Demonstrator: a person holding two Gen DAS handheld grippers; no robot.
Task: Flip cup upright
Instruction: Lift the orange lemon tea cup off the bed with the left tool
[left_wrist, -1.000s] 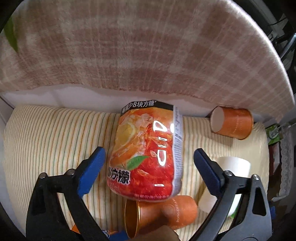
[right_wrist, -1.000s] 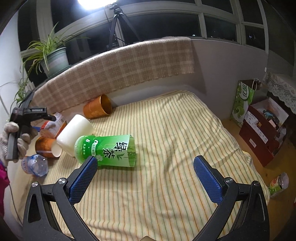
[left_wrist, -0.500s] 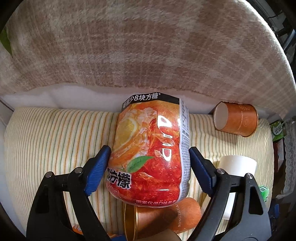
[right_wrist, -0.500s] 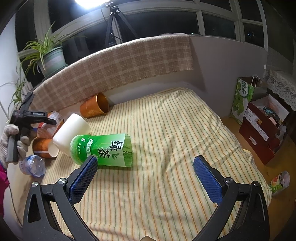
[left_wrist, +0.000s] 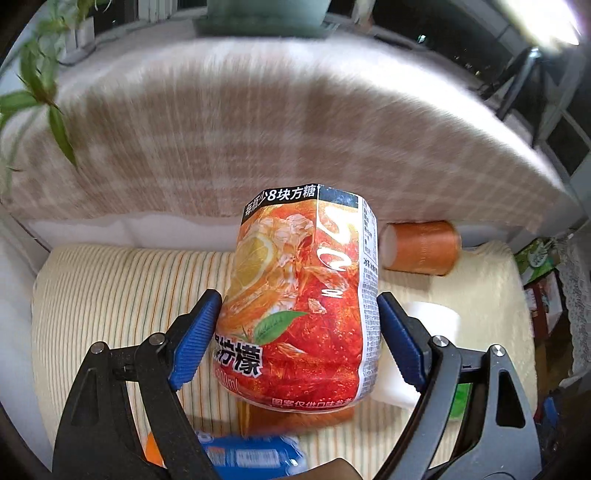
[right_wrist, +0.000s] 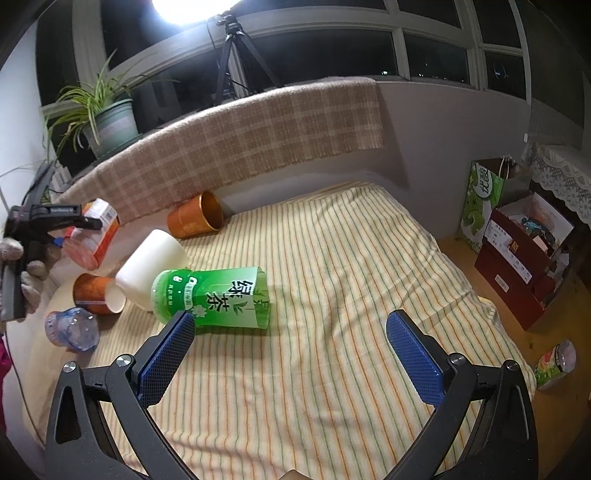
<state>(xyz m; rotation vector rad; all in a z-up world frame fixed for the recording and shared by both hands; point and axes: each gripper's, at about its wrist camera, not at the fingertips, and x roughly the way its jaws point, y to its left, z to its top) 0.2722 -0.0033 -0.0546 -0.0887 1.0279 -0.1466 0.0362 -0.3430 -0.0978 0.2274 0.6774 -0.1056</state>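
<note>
The left hand-held gripper (left_wrist: 297, 332) clamps the red cup (left_wrist: 303, 295), lifted clear of the striped bed (right_wrist: 332, 295) at its 9 o'clock edge; tilting and setting down remain. The right hand-held gripper (right_wrist: 291, 350) hangs open.

Right gripper (right_wrist: 290, 360) jaws wide apart above striped cloth (right_wrist: 332, 295); green cup (right_wrist: 218, 297) lying sideways.
</note>
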